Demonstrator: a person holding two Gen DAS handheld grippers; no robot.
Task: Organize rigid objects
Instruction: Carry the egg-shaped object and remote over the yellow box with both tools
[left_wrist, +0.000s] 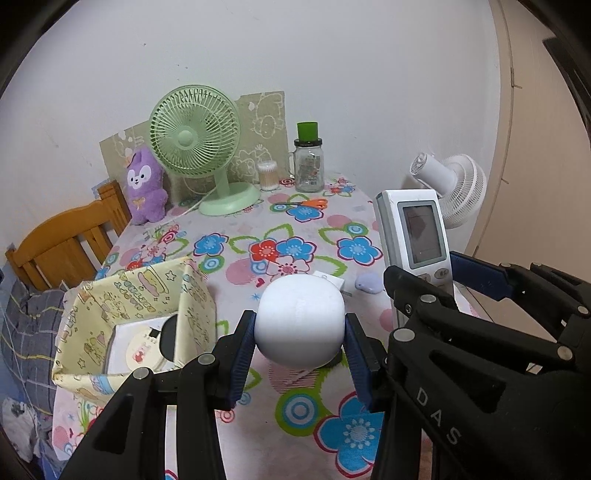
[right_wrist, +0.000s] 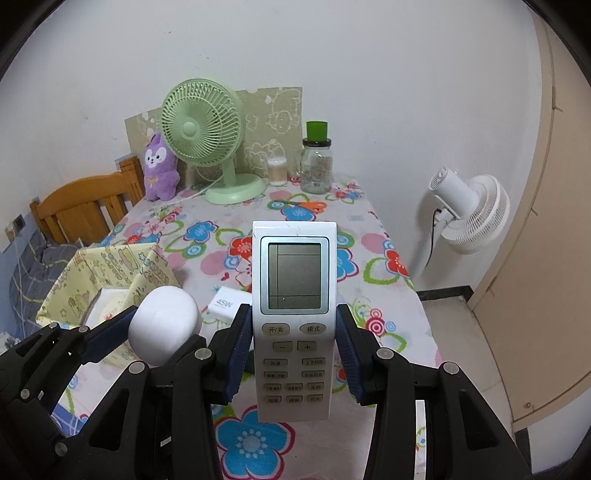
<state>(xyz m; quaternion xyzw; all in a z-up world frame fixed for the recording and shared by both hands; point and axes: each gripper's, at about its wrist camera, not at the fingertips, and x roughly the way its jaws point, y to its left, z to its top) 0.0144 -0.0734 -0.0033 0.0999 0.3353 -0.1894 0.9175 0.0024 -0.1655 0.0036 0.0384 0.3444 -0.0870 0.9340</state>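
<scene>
- White rounded object (left_wrist: 300, 322): lower centre of the left wrist view, clenched between the blue pads of the left claw (left_wrist: 300, 354) and held above the floral table (left_wrist: 258, 236).
- Yellow patterned box (left_wrist: 140, 314): lower left of the same view, open-topped, already holding a white item with a dark round part; just beside the held object.
- Remote control (left_wrist: 413, 240): right of this view, upright, gripped low by the right claw (left_wrist: 424, 291).
- Only this view shows a small lilac lump (left_wrist: 369, 283) and orange-handled scissors (left_wrist: 306, 203) lying on the table.
- Right wrist view: the remote control (right_wrist: 294, 317) fills the centre, screen and buttons readable, the right claw (right_wrist: 294, 358) grasping its sides.
- Only here is the white "45W" charger (right_wrist: 225, 304) legible.
- Progress, as judged: the box is partly filled; both held items remain to be placed, and loose pieces remain on the table.
</scene>
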